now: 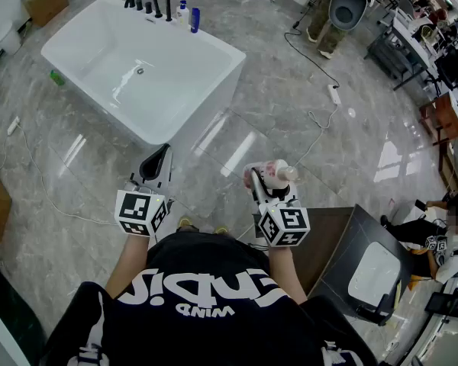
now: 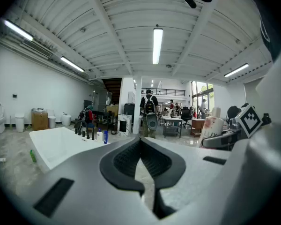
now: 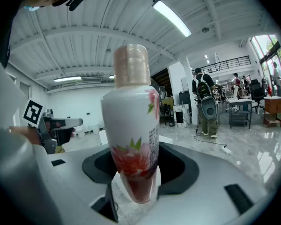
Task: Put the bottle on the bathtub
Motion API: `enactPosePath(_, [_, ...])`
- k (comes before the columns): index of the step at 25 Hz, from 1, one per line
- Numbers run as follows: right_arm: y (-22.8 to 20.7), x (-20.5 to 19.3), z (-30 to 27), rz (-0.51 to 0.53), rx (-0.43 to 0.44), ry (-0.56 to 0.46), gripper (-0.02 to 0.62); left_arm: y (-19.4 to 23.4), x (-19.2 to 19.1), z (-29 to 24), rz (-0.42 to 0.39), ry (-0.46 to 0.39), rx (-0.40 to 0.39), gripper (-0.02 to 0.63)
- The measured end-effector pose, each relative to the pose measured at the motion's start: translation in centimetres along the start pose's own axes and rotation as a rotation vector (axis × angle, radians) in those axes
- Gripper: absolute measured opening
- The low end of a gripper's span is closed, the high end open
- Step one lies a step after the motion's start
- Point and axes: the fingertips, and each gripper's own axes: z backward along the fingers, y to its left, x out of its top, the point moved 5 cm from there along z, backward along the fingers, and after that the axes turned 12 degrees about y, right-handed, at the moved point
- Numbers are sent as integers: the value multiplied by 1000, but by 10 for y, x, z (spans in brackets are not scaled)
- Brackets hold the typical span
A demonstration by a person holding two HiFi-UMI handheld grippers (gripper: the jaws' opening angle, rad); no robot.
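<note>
While clamping the probably light, slippery bottle (image 3: 131,125) near its base in the right gripper (image 3: 133,177), left gripper (image 2: 141,159) closed empty, carry upright to the bathtub (image 1: 206,97).

Black shirt (image 1: 206,259), white lettering (image 1: 185,290)

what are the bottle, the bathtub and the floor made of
Bottle: probably glossy white plastic, given its sheen, printed flowers and matte beige cap; glass isn't ruled out.
Bathtub: smooth gloss white, acrylic or ceramic, with bright highlights inside.
Floor: polished grey marble-look tile, veined, with mirror-like reflections.
</note>
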Motion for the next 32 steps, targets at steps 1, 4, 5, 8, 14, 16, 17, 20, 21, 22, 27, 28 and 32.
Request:
enactPosePath(1, [0, 0, -1, 1, -2, -1, 246, 0, 0, -1, 0, 0, -1, 9])
enactPosePath(4, [1, 0, -2, -4, -6, -1, 247, 2, 0, -2, -1, 1, -5, 8])
enactPosePath(5, [1, 0, -3, -11, -6, -2, 247, 3, 0, -3, -1, 2, -6, 8])
enactPosePath(8, [4, 0, -4, -30, 2, -10, 247, 7, -1, -3, 3, 5, -8, 8])
enactPosePath(14, [12, 2, -8, -24, -5, -11, 247, 17, -4, -4, -4, 14, -29, 8])
enactPosePath(16, [13, -1, -9, -23, -8, -18, 247, 22, -6, -5, -8, 12, -40, 8])
enactPosePath(17, [13, -2, -10, -24, -13, -21, 247, 25, -7, -6, -10, 11, -46, 8])
enactPosePath(20, [12, -5, -15, -38, -39, -26, 247, 32, -9, -12, -25, 17, -65, 8])
enactPosePath(21, [12, -6, -17, -44, -49, -24, 247, 34, -10, -15, -27, 21, -68, 8])
enactPosePath(22, [12, -7, -18, -48, -57, -21, 247, 37, -11, -17, -26, 25, -71, 8])
enactPosePath(27, [5, -1, -32, -63, -64, -24, 247, 43, -6, -37, -34, 38, -87, 8])
enactPosePath(28, [1, 1, -36, -66, -62, -25, 247, 42, -4, -44, -36, 38, -89, 8])
enactPosePath(32, [-17, 10, -60, -74, -47, -29, 247, 46, 6, -72, -40, 35, -85, 8])
